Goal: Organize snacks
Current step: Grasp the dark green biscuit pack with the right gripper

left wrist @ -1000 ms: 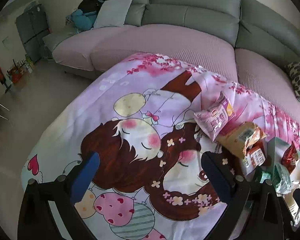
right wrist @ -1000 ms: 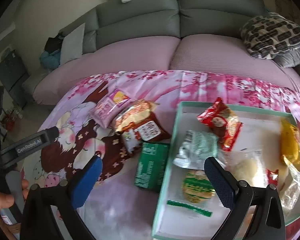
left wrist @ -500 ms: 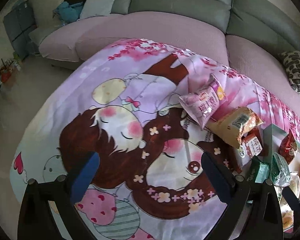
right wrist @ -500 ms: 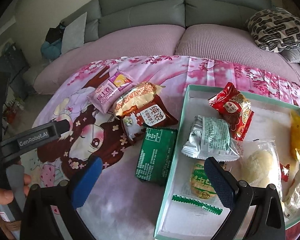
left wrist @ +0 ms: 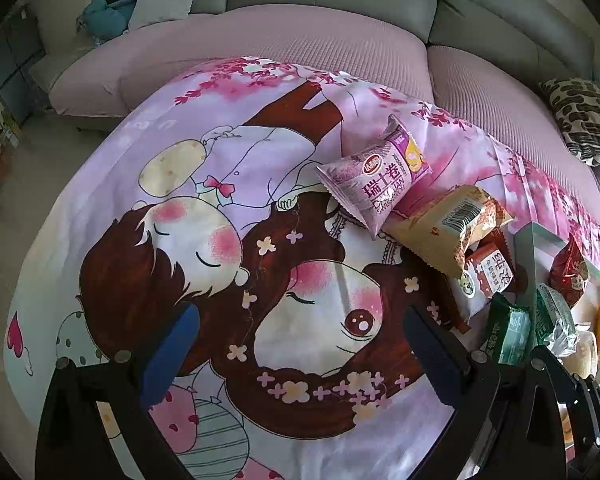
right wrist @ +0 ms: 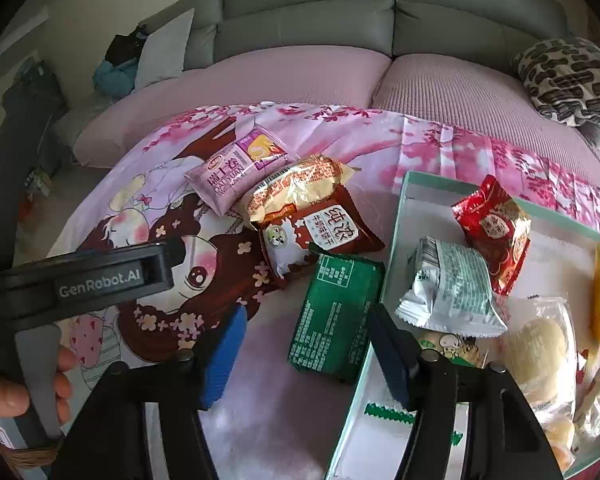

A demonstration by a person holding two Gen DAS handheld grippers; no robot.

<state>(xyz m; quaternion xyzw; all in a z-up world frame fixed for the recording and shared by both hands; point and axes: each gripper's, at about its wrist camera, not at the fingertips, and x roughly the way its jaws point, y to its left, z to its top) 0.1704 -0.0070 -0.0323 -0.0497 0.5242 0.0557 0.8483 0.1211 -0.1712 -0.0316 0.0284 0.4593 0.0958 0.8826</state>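
A dark green packet (right wrist: 336, 308) lies flat on the cartoon cloth against the teal tray's left rim (right wrist: 396, 220). My right gripper (right wrist: 306, 320) hangs low over it with jaws closing; the packet's near end sits between the blue pads, and the left pad still stands apart from it. Beyond lie a brown-red biscuit bag (right wrist: 320, 236), a yellow-orange bag (right wrist: 300, 184) and a pink roll-cake bag (right wrist: 236, 168). The tray holds a red packet (right wrist: 492, 228), a white-green packet (right wrist: 452, 284) and several others. My left gripper (left wrist: 300, 320) is open over bare cloth, left of the green packet (left wrist: 508, 334).
The cloth covers a low surface in front of a pink and grey sofa (left wrist: 300, 40). A black-patterned cushion (right wrist: 568, 80) lies at the right. The left tool's body (right wrist: 100, 280), held by a hand (right wrist: 4, 392), crosses the right view's left side. Floor (left wrist: 40, 168) drops off beyond the cloth's left edge.
The right jaws have narrowed from wide open to about half, now straddling the green packet. Both grippers have sunk closer to the cloth and snacks.
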